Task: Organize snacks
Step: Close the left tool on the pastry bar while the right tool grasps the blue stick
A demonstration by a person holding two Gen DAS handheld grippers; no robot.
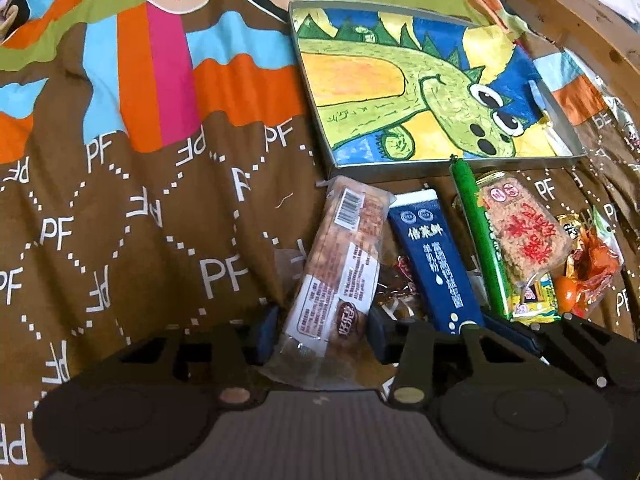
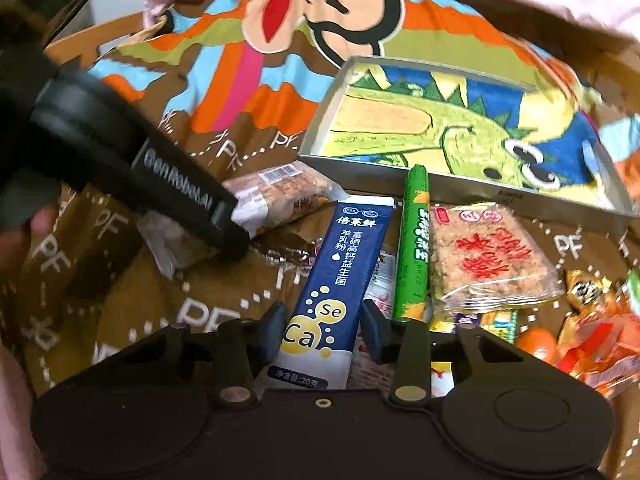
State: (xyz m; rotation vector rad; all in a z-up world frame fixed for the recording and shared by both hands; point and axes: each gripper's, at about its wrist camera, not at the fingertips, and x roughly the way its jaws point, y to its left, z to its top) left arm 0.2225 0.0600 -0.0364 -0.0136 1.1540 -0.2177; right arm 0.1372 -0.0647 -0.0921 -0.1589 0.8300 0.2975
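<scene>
Snacks lie in a pile on a patterned cloth below a metal tray [image 1: 560, 160] lined with a dinosaur drawing; the tray also shows in the right wrist view [image 2: 460, 192]. My left gripper [image 1: 322, 332] is open, its fingers either side of a clear-wrapped cake bar [image 1: 340, 272], seen too in the right wrist view [image 2: 280, 192]. My right gripper [image 2: 326, 330] is open around the lower end of a blue milk-powder sachet [image 2: 332, 280], which also shows in the left wrist view [image 1: 434, 264]. A green stick snack [image 2: 412, 240] and a rice cracker pack [image 2: 488, 256] lie beside it.
Small orange and gold wrapped sweets [image 2: 592, 328] and a mandarin [image 2: 536, 344] lie at the right. A wooden rim [image 1: 580, 12] runs behind the tray. The left gripper's black body [image 2: 120, 152] crosses the right wrist view at the left.
</scene>
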